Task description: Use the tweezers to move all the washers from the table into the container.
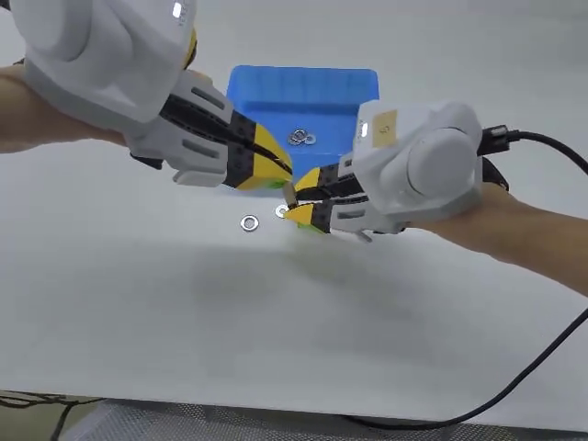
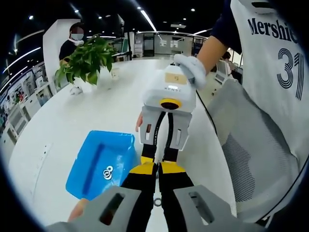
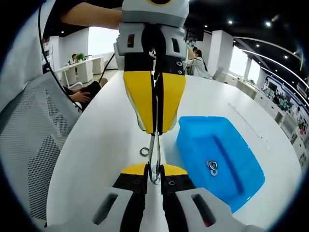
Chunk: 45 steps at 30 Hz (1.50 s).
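— Left gripper (image 1: pixel 276 170), foreground, clamps the tweezers (image 3: pixel 154 154). And the right gripper (image 1: pixel 298 197)?

— Jaws narrow beside the tips; grip unclear. Two washers (image 1: pixel 249 223) lie on the table (image 1: pixel 276 303) at seven o'clock. More sit in the blue container (image 1: pixel 276 87) at twelve.

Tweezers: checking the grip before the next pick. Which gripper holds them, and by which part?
The left gripper clamps the tweezers mid-length. Their tips sit between the jaws of the right gripper; I cannot tell whether those jaws squeeze them.

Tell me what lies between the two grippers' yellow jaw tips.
In the right gripper view, slim metal tweezers span that gap, beside a silver washer.
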Each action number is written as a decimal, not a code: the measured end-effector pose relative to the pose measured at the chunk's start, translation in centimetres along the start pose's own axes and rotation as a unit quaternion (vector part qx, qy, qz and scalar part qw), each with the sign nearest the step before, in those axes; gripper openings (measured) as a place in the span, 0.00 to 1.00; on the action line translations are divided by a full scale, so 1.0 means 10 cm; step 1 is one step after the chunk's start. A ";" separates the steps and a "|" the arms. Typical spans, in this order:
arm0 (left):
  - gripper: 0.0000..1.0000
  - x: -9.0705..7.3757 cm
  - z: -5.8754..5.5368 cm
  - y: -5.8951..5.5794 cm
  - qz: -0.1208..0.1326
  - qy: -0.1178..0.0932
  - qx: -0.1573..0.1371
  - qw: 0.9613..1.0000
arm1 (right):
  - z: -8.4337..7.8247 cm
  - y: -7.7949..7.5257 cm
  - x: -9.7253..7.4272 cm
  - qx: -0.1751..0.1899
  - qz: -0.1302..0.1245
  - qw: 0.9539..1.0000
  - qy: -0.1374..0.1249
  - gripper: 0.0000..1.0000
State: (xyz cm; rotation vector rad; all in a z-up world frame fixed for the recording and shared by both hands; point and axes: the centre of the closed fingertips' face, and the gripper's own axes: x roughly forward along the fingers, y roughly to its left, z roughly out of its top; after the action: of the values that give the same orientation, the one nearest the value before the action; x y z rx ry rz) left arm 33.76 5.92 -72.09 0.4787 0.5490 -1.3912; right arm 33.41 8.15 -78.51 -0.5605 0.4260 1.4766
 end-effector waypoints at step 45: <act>0.05 -0.34 0.48 -0.07 -0.004 0.033 0.056 0.998 | 0.42 -0.09 -0.34 -0.023 -0.020 1.000 -0.004 0.10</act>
State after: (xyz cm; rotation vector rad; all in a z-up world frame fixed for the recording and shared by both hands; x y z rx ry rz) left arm 33.08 5.54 -66.26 0.6156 0.5290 -1.4228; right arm 33.85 7.92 -73.07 -0.5953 0.3735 1.4534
